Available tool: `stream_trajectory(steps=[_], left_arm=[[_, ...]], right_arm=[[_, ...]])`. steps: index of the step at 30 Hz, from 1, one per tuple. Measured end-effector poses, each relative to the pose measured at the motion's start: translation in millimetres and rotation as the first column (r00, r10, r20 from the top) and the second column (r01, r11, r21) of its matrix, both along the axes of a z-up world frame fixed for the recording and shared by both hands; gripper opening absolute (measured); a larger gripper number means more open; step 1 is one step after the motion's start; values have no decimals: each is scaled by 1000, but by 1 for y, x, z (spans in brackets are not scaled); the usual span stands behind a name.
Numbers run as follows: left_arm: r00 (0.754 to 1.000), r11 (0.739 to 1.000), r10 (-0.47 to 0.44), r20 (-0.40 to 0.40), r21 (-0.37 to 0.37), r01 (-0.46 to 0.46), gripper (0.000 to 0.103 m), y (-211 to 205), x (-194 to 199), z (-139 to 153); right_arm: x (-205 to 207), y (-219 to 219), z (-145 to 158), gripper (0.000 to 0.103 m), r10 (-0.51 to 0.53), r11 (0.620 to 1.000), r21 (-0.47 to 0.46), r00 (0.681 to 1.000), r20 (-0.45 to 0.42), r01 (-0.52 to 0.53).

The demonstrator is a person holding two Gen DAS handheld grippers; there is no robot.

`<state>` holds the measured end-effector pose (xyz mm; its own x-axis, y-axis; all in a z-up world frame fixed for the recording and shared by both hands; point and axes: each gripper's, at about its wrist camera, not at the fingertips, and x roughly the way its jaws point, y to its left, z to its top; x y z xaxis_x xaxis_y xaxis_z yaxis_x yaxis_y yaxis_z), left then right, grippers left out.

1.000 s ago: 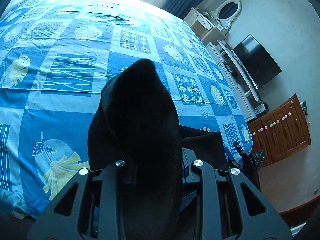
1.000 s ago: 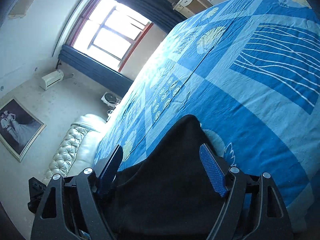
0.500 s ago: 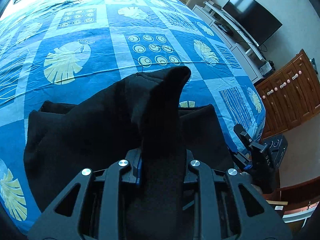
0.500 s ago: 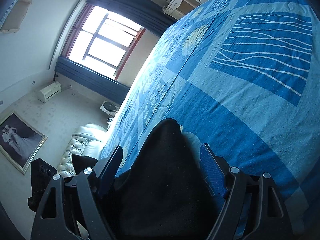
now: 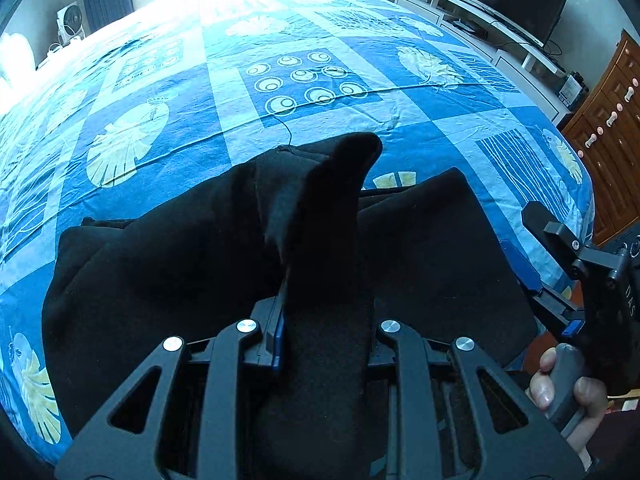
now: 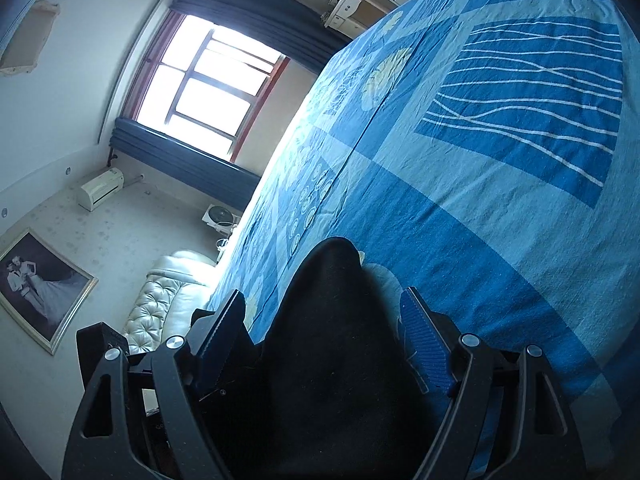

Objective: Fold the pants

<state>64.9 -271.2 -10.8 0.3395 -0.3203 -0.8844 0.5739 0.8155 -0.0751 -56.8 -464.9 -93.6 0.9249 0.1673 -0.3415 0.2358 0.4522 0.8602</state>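
- The bed point(image 5: 280, 92), under a blue patterned bedspread, fills the upper two thirds of the left wrist view; its right edge drops off at the right of the frame, with a white TV stand point(image 5: 508, 36) and a wooden cabinet point(image 5: 612, 128) beyond it.
- Bare bedspread lies open above and to the left of the pants point(image 5: 180, 248) in that view, all the way to the window side at the top.
- In the right wrist view the bed's far edge runs diagonally from the top right toward the lower middle, with a window point(image 6: 208, 88) and a white padded headboard point(image 6: 168, 300) to its left; the right half of the frame is open bedspread.
- The left claw point(image 5: 324, 332) is clenched on a bunched fold of the black pants, the cloth standing up between its blue-padded fingers point(image 5: 280, 328) to a peak at the frame's centre.
- The right claw point(image 6: 320, 340) stands wide; black cloth point(image 6: 332, 340) rises in a hump between its fingers, and I cannot tell whether the pads press on it.
- The right claw also shows at the right edge of the left wrist view, a hand point(image 5: 568, 396) on its handle.
- The pants lie on the near part of the bed, spread across the lower half of the left wrist view, long axis running left to right.
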Motion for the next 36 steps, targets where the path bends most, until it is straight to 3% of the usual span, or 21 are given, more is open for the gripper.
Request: stream_trajectory(steps=[20, 22, 29, 33, 36], left_arm=[[995, 997, -9, 103, 82, 1, 26, -15, -17, -6], [995, 998, -19, 97, 68, 12, 40, -15, -19, -5], [990, 996, -57, 131, 71, 48, 62, -21, -39, 5], [987, 998, -59, 152, 39, 53, 74, -11, -52, 23], [981, 999, -35, 192, -4, 36, 90, 7, -61, 44]], right_arm=[[2, -1, -2, 79, 3, 1000, 0, 1000, -3, -3], [2, -1, -2, 79, 3, 1000, 0, 1000, -4, -3], [1, 0, -3, 79, 3, 1000, 3, 1000, -2, -3], [1, 0, -3, 79, 2, 1000, 2, 1000, -3, -2], [0, 1, -2, 79, 2, 1000, -1, 1000, -4, -2]])
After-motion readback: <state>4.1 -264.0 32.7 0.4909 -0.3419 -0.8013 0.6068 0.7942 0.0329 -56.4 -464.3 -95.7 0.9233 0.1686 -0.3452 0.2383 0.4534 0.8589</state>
